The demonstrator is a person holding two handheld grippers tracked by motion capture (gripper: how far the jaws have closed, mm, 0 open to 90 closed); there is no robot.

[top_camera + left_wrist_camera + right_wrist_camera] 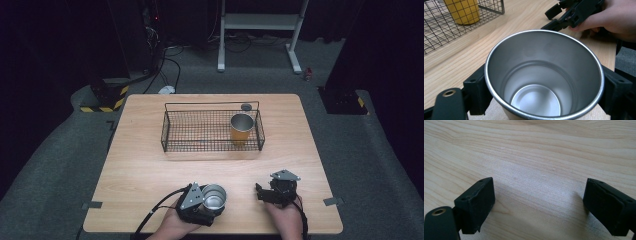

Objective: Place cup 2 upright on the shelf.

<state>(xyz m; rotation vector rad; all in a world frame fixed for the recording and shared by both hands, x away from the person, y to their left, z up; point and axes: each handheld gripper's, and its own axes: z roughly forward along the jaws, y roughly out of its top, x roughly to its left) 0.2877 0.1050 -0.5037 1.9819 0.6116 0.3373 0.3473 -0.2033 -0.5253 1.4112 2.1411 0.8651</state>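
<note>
A: At the near edge of the table (150, 165), left of centre, is the steel cup (214, 196) I'm handling. It stands upright with its mouth open to the camera, and my left gripper (202, 202) has it by the sides. In the left gripper view the cup (544, 77) sits between the two black jaws, each one pressed against its wall just under the rim.

B: And your other hand?

A: My right gripper (265, 194) rests on the table just right of the cup, apart from it. Its jaws stand wide with nothing between them; the right gripper view looks past them onto bare wood.

B: How far along are you?

A: About halfway, I'd judge. One cup, yellow-orange with a steel rim (241, 129), already stands in the right end of the wire basket (190, 132) at the far middle of the table. Mine is gripped but hasn't left the near edge, so the lift, the carry across and the setting down inside are left.

B: Count it up for me.

A: Two cups, one in the basket and one in my grip. One basket. Two grippers. One small dark round thing (246, 107) lies just behind the basket; I can't tell what it is.
</note>
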